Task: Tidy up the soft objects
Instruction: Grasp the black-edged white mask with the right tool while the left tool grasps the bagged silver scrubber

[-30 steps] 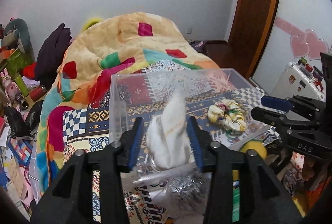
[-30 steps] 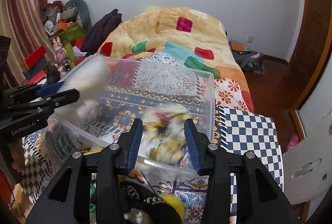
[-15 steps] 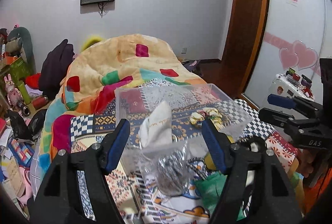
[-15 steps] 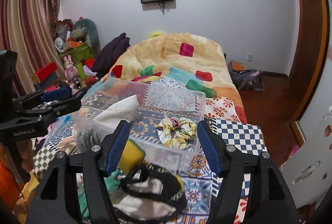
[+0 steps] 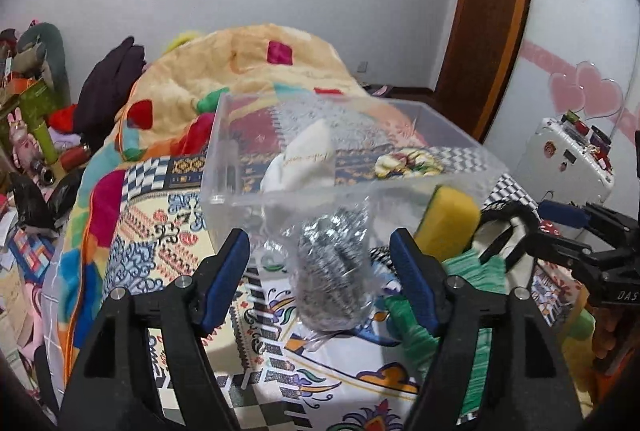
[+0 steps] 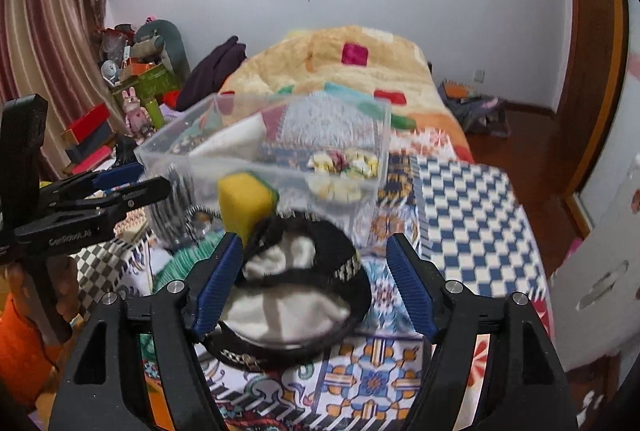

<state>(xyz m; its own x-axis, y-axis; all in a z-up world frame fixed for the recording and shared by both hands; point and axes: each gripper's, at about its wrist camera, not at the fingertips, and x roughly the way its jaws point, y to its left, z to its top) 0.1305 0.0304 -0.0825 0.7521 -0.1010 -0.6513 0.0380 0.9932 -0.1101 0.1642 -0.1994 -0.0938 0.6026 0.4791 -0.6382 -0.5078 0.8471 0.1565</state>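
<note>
A clear plastic bin [image 5: 224,167] [image 6: 384,135] stands on the patterned bed cover. Inside lie a white cloth [image 5: 304,163] [image 6: 236,139] and a yellow floral scrunchie [image 5: 408,163] [image 6: 344,171]. My left gripper [image 5: 320,271] is open and empty over a steel scourer in a clear bag [image 5: 332,271]. My right gripper [image 6: 314,279] is open and empty over a black cap with white lining [image 6: 296,295]. A yellow sponge [image 5: 448,223] [image 6: 244,199] and a green cloth [image 5: 480,271] [image 6: 180,259] lie in front of the bin.
A colourful fleece blanket [image 5: 240,71] is heaped behind the bin. Toys and boxes [image 6: 136,87] crowd the left side. A wooden door [image 5: 488,11] and a white case [image 5: 568,159] stand at the right. Each gripper shows in the other's view.
Both grippers have opened, letting go of the white cloth and the scrunchie in the bin, and pulled back toward me. They now hover over the scourer bag and the black cap.
</note>
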